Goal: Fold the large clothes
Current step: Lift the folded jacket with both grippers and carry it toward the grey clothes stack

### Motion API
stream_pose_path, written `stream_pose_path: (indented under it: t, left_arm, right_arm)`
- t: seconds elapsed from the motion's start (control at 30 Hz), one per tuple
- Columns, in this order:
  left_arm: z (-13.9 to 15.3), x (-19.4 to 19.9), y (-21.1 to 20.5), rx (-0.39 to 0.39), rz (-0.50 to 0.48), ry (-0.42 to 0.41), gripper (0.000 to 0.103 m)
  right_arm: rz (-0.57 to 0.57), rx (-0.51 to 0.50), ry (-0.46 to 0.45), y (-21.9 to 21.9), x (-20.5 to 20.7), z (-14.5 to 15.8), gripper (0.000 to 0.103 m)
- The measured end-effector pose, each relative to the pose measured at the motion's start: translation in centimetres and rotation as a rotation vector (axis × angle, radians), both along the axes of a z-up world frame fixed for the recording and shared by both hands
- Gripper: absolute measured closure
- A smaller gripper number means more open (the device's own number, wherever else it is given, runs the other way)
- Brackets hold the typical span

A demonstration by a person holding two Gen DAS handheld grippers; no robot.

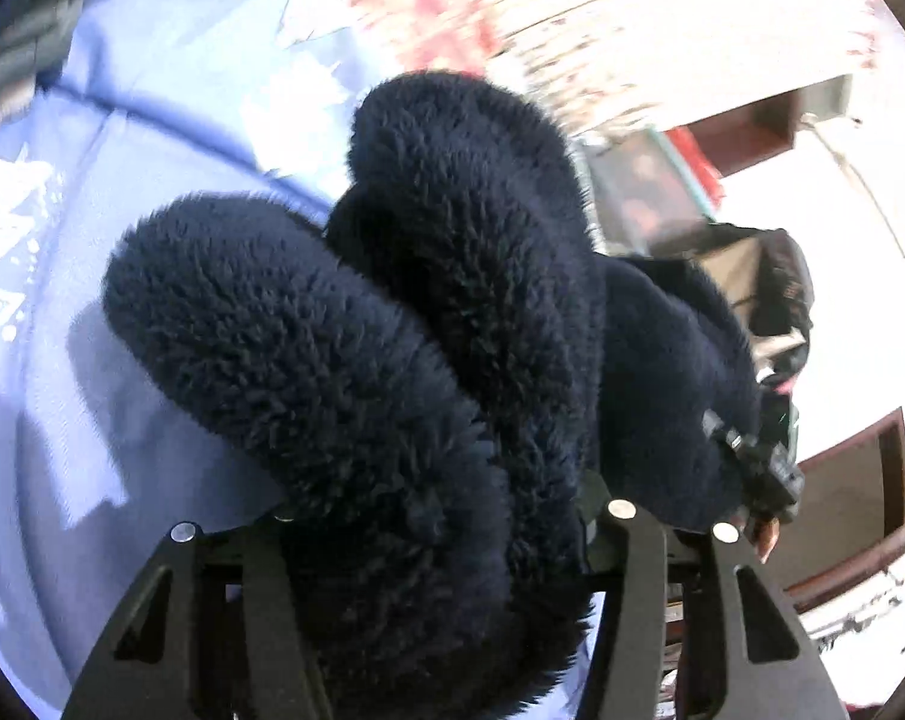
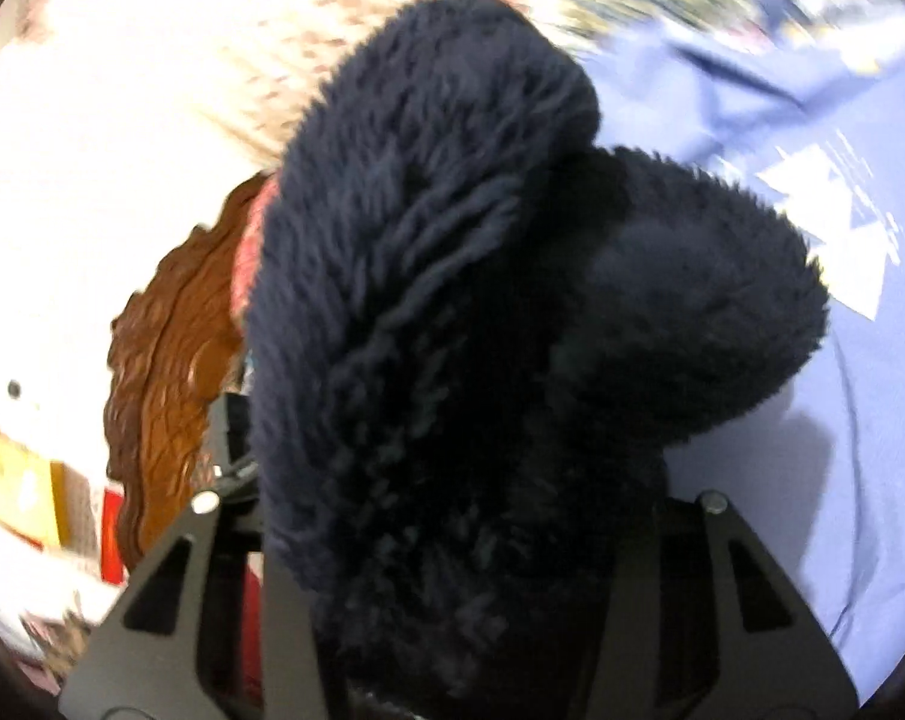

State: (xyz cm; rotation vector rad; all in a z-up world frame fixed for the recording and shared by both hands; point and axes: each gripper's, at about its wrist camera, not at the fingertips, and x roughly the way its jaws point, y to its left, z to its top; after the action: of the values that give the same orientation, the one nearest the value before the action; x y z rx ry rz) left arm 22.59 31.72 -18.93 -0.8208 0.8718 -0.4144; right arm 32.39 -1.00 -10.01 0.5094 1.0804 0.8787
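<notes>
- Dark navy fluffy fleece garment (image 1: 392, 330) hangs bunched above the pale blue patterned bedsheet (image 1: 62, 300).
- My left gripper (image 1: 416, 540) has its jaws pinched on one thick fold.
- My right gripper (image 2: 458, 516) clamps another fold (image 2: 452, 300).

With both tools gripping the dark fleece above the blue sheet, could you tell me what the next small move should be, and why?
Probably draw the left tool and right tool apart: the navy fleece garment bulges in thick bunched folds from each, so it cannot yet lie flat on the blue sheet.
</notes>
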Motion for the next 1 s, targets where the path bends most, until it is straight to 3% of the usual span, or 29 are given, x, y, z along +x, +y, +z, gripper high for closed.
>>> stream_pose_path:
  t: [0.1, 0.23, 0.37, 0.47, 0.5, 0.53, 0.57, 0.63, 0.7, 0.73, 0.77, 0.8, 0.87, 0.93, 1.0]
  left_arm:
    - [2.9, -3.2, 1.6, -0.046, 0.031, -0.073, 0.03]
    - [8.3, -8.9, 7.4, -0.093, 0.14, -0.213, 0.03]
    - [14.4, -15.6, 15.5, -0.001, 0.319, -0.352, 0.03]
    - [18.2, -19.6, 21.3, 0.083, 0.466, -0.386, 0.03]
    - [19.1, -20.7, 23.2, 0.11, 0.517, -0.38, 0.03]
    - [19.7, -21.7, 25.6, 0.164, 0.601, -0.341, 0.03]
    - [19.8, -22.3, 27.2, 0.198, 0.65, -0.302, 0.029]
    - [18.4, -22.0, 31.0, 0.276, 0.78, -0.179, 0.023]
    - [15.5, -21.6, 34.9, 0.371, 0.945, -0.027, 0.02]
    - [12.5, -21.0, 37.6, 0.426, 1.046, 0.117, 0.02]
    - [10.1, -20.5, 39.3, 0.428, 1.086, 0.203, 0.02]
    - [8.9, -20.4, 40.0, 0.408, 1.102, 0.217, 0.013]
    - [6.9, -21.0, 40.9, 0.303, 1.089, 0.141, 0.008]
    - [6.8, -21.2, 40.0, 0.353, 1.107, 0.122, 0.006]
    - [7.4, -21.3, 39.6, 0.42, 1.111, 0.12, 0.006]
  right_arm:
    - [0.08, 0.027, -0.088, 3.4, -2.3, 6.2, 0.062]
    - [0.198, 0.054, -0.234, 10.1, -5.8, 13.2, 0.062]
    - [0.32, 0.084, -0.384, 20.5, -7.8, 18.6, 0.062]
    - [0.364, 0.094, -0.456, 29.7, -6.5, 20.7, 0.063]
    - [0.36, 0.09, -0.462, 30.9, -6.7, 21.2, 0.062]
    - [0.333, 0.075, -0.457, 34.5, -5.2, 21.0, 0.06]
    - [0.285, 0.042, -0.447, 37.8, -3.5, 20.3, 0.05]
    - [0.178, -0.06, -0.448, 42.2, -0.7, 17.9, 0.019]
    - [-0.019, -0.348, -0.514, 47.7, 2.0, 13.0, 0.014]
    - [-0.081, -0.436, -0.515, 49.8, 2.2, 11.2, 0.015]
    - [-0.125, -0.471, -0.493, 50.6, 2.5, 9.2, 0.017]
    - [-0.112, -0.424, -0.467, 50.8, 2.1, 7.3, 0.018]
    - [-0.047, -0.395, -0.503, 50.9, -0.2, 4.9, 0.018]
    - [0.008, -0.44, -0.618, 50.4, -2.7, 2.9, 0.018]
    - [0.008, -0.412, -0.703, 49.0, -6.0, 2.5, 0.018]
